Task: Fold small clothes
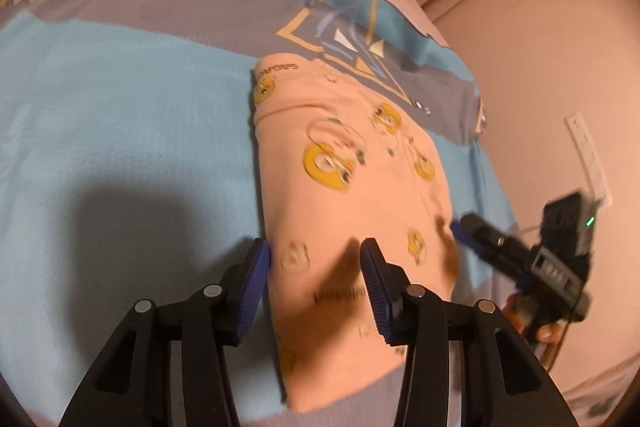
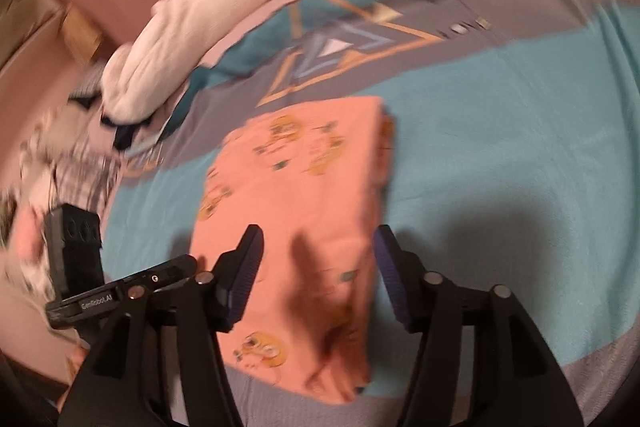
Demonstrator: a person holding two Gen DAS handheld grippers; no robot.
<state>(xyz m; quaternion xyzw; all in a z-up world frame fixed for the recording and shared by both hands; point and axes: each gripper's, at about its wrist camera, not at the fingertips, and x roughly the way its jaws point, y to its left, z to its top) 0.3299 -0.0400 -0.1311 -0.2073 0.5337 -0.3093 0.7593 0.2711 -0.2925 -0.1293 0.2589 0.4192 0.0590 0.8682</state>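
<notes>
Pink cloth (image 1: 352,195), already folded into a narrow strip, lies on the blue bedspread (image 1: 120,107); both claws stand partly open and empty over its near end, the left gripper (image 1: 316,291) astride its left edge, the right gripper (image 2: 316,279) astride its right; the next fold probably wants each pinching a near corner evenly, carrying it to the far end.

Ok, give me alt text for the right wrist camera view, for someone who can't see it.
A folded pink garment printed with yellow cartoon figures lies on a blue and grey bedspread, with the right gripper open just above its near end, pads not pressing the cloth. The left gripper shows at the left edge, and a white and orange plush toy lies behind.
</notes>
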